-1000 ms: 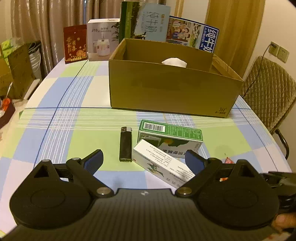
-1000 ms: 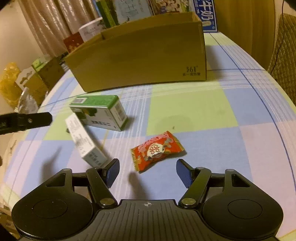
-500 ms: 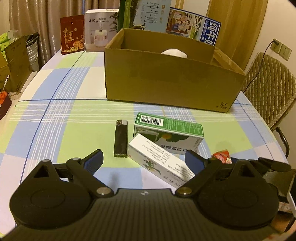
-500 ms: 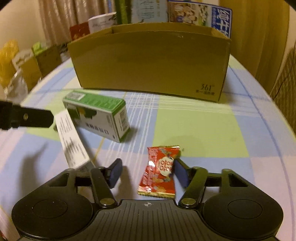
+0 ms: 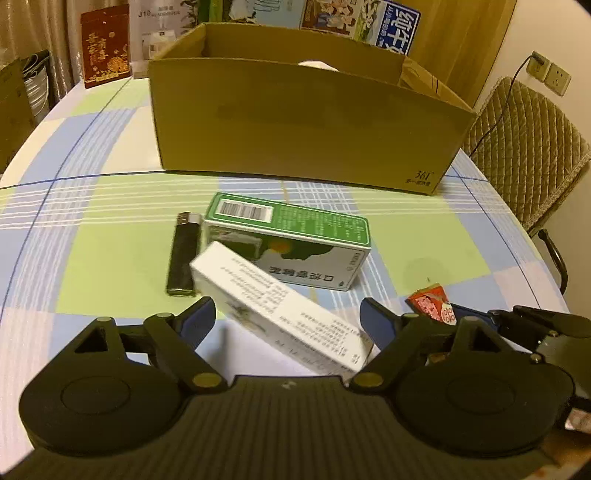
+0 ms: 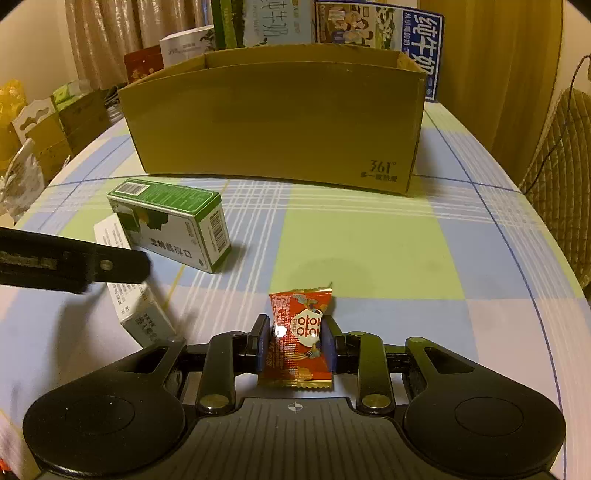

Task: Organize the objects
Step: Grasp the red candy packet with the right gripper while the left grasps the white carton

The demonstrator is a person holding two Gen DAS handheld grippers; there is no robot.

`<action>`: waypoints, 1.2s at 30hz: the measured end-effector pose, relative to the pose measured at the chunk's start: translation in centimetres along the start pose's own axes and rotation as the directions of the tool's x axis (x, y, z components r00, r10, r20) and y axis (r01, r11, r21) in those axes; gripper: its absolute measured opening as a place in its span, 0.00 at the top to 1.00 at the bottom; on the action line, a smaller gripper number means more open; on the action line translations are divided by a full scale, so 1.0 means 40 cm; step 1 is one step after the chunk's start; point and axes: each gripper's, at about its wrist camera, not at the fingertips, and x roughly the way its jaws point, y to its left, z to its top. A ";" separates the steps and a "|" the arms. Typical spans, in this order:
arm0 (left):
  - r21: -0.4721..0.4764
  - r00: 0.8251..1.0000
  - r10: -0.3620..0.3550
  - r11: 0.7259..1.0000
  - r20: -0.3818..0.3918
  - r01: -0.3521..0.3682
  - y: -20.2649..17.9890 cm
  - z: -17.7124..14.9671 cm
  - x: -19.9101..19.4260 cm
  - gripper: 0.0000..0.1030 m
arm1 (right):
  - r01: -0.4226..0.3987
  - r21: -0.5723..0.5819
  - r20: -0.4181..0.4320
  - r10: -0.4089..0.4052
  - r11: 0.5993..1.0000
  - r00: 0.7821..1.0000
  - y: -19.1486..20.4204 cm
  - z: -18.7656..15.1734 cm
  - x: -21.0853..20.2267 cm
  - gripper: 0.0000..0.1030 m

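My right gripper (image 6: 295, 341) is shut on a red snack packet (image 6: 300, 325), which rests on the checked tablecloth (image 6: 369, 236). My left gripper (image 5: 288, 319) is open, its fingers on either side of a white carton (image 5: 280, 306) that lies slanted on the table. Behind the carton lies a green and white box (image 5: 291, 240), with a black lighter (image 5: 183, 254) to its left. An open cardboard box (image 5: 303, 118) stands beyond them, something white showing inside. The packet (image 5: 432, 304) and the right gripper's fingers show at the right of the left wrist view.
Cartons and printed boxes (image 5: 384, 22) line the table's far edge behind the cardboard box (image 6: 277, 114). A padded chair (image 5: 524, 140) stands at the right. Stacked boxes and bags (image 6: 40, 129) sit off the table's left side. The left gripper's finger (image 6: 70, 264) crosses the right wrist view.
My right gripper has closed on the red packet, which was loose between its fingers before. My left gripper has moved forward, so the white carton now lies between its open fingers.
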 end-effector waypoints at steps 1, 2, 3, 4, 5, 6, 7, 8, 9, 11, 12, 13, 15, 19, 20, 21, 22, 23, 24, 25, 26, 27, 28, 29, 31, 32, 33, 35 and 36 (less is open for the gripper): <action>0.011 1.000 0.001 1.000 -0.007 -0.001 -0.008 0.001 0.008 0.20 | -0.001 -0.002 0.000 0.001 1.000 1.000 0.000 -0.001 0.000 0.74; 0.024 1.000 0.004 1.000 -0.013 -0.003 -0.016 0.002 0.015 0.21 | -0.002 -0.003 0.000 0.002 1.000 1.000 0.000 -0.001 0.000 0.74; 0.035 1.000 0.008 0.999 -0.016 -0.007 -0.020 0.002 0.018 0.22 | -0.004 -0.004 -0.001 0.004 1.000 1.000 0.000 -0.001 0.000 0.74; 0.050 1.000 0.018 0.999 -0.018 -0.017 -0.025 0.002 0.022 0.24 | -0.004 -0.004 -0.003 0.004 1.000 1.000 -0.001 -0.002 -0.002 0.74; 0.070 0.999 0.034 0.997 -0.022 -0.033 -0.029 0.000 0.024 0.25 | -0.005 -0.002 -0.004 0.005 1.000 1.000 -0.002 -0.002 -0.003 0.74; 0.094 0.998 0.055 0.994 -0.030 -0.052 -0.030 -0.002 0.024 0.28 | -0.005 0.003 -0.006 0.005 1.000 1.000 -0.005 -0.002 -0.003 0.74; 0.109 0.997 0.065 0.992 -0.038 -0.061 -0.027 -0.007 0.023 0.30 | -0.007 0.010 -0.007 0.007 1.000 1.000 -0.009 -0.003 -0.005 0.74; 0.120 0.996 0.075 0.990 -0.050 -0.068 -0.022 -0.012 0.019 0.31 | -0.008 0.016 -0.009 0.008 1.000 1.000 -0.011 -0.003 -0.007 0.74; 0.121 0.995 0.081 0.990 -0.059 -0.073 -0.012 -0.018 0.013 0.32 | -0.009 0.021 -0.011 0.009 1.000 1.000 -0.013 -0.003 -0.009 0.74; 0.117 0.993 0.091 0.990 -0.077 -0.082 0.007 -0.033 -0.002 0.37 | -0.011 0.032 -0.013 0.011 0.999 1.000 -0.017 -0.002 -0.012 0.74; 0.121 0.991 0.104 0.988 -0.080 -0.094 0.015 -0.041 -0.013 0.41 | -0.012 0.036 -0.013 0.012 0.999 1.000 -0.018 -0.002 -0.013 0.74; 0.134 0.990 0.120 0.985 -0.080 -0.108 0.021 -0.049 -0.023 0.43 | -0.013 0.038 -0.012 0.014 0.999 1.000 -0.018 -0.001 -0.014 0.74; 0.155 0.988 0.134 0.980 -0.072 -0.122 0.030 -0.055 -0.038 0.51 | -0.017 0.044 -0.009 0.017 0.999 1.000 -0.017 -0.001 -0.017 0.74; 0.135 0.992 0.114 0.985 -0.057 -0.106 0.053 -0.050 -0.041 0.54 | -0.018 0.042 -0.002 0.018 0.999 1.000 -0.013 -0.001 -0.018 0.74; 0.124 0.992 0.110 0.987 -0.060 -0.102 0.059 -0.047 -0.037 0.55 | -0.016 0.038 0.000 0.016 0.999 1.000 -0.013 -0.002 -0.017 0.74; 0.117 0.992 0.106 0.988 -0.061 -0.098 0.061 -0.044 -0.035 0.56 | -0.009 0.033 0.002 0.009 0.999 1.000 -0.014 -0.004 -0.015 0.74; 0.114 0.993 0.102 0.989 -0.061 -0.094 0.062 -0.039 -0.033 0.57 | -0.004 0.030 0.000 0.004 1.000 1.000 -0.016 -0.006 -0.013 0.74; 0.116 0.994 0.097 0.989 -0.058 -0.090 0.063 -0.034 -0.031 0.59 | -0.002 0.028 0.000 0.002 1.000 1.000 -0.017 -0.009 -0.011 0.74; 0.120 0.994 0.095 0.989 -0.054 -0.088 0.063 -0.030 -0.029 0.60 | 0.000 0.020 0.006 0.000 1.000 1.000 -0.018 -0.011 -0.010 0.74; 0.123 0.994 0.094 0.989 -0.051 -0.087 0.063 -0.026 -0.028 0.61 | 0.005 0.008 0.008 -0.005 1.000 1.000 -0.016 -0.011 -0.010 0.74; 0.124 0.994 0.093 0.989 -0.050 -0.086 0.063 -0.023 -0.024 0.63 | 0.009 -0.003 0.010 -0.009 1.000 1.000 -0.014 -0.012 -0.009 0.74; 0.121 0.995 0.091 0.989 -0.051 -0.085 0.062 -0.022 -0.020 0.65 | 0.013 -0.011 0.013 -0.012 1.000 1.000 -0.012 -0.013 -0.008 0.74; 0.118 0.995 0.089 0.990 -0.052 -0.082 0.063 -0.021 -0.017 0.67 | 0.014 -0.017 0.015 -0.014 1.000 1.000 -0.012 -0.013 -0.007 0.74; 0.115 0.995 0.084 0.990 -0.054 -0.078 0.065 -0.022 -0.014 0.71 | 0.016 -0.023 0.017 -0.016 1.000 1.000 -0.010 -0.013 -0.006 0.73; 0.112 0.995 0.079 0.991 -0.056 -0.073 0.066 -0.022 -0.007 0.73 | 0.021 -0.027 0.018 -0.020 0.999 1.000 -0.006 -0.012 -0.002 0.73; 0.113 0.995 0.078 0.991 -0.057 -0.072 0.067 -0.022 -0.005 0.74 | 0.023 -0.028 0.017 -0.022 0.999 1.000 -0.004 -0.012 -0.001 0.73; 0.114 0.995 0.078 0.991 -0.059 -0.071 0.067 -0.021 -0.002 0.76 | 0.026 -0.031 0.017 -0.025 0.999 1.000 -0.002 -0.011 0.001 0.73; 0.119 0.995 0.083 0.990 -0.061 -0.075 0.067 -0.021 0.001 0.78 | 0.032 -0.034 0.015 -0.031 0.999 0.999 0.002 -0.010 0.003 0.73; 0.123 0.995 0.085 0.989 -0.060 -0.078 0.066 -0.021 0.001 0.79 | 0.035 -0.037 0.013 -0.035 0.999 0.999 0.004 -0.009 0.003 0.73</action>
